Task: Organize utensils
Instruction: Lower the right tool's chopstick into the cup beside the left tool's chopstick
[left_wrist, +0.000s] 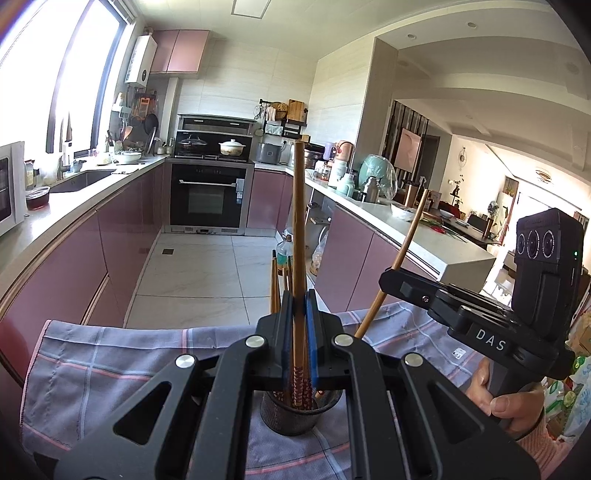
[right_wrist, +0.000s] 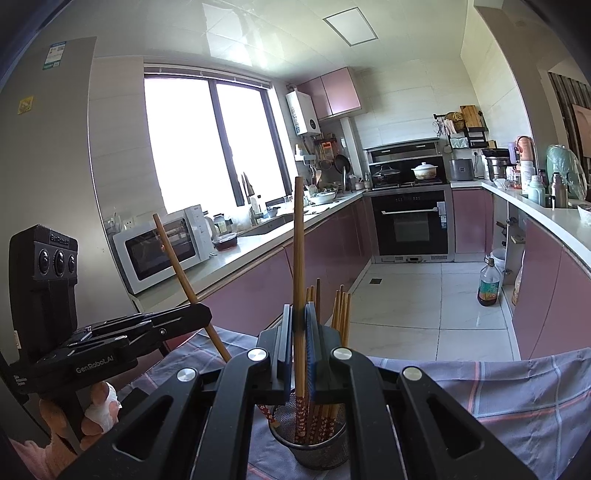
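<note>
A black mesh cup (right_wrist: 314, 443) stands on a grey checked cloth (right_wrist: 517, 398) and holds several wooden chopsticks with red patterned ends. My right gripper (right_wrist: 299, 317) is shut on one upright chopstick (right_wrist: 298, 240) whose patterned end reaches down into the cup. In the left wrist view my left gripper (left_wrist: 298, 299) is likewise shut on an upright chopstick (left_wrist: 299, 221) above the same cup (left_wrist: 291, 417). Each gripper also shows from the side in the other's view, the right gripper (left_wrist: 388, 280) and the left gripper (right_wrist: 203, 314), both with their chopsticks tilted.
Pink-fronted counters run along both sides of the kitchen, with an oven (left_wrist: 208, 197) at the far end. A microwave (right_wrist: 162, 247) sits on the left counter. An oil bottle (right_wrist: 488, 282) stands on the tiled floor. A person's hand (left_wrist: 509, 402) grips the right handle.
</note>
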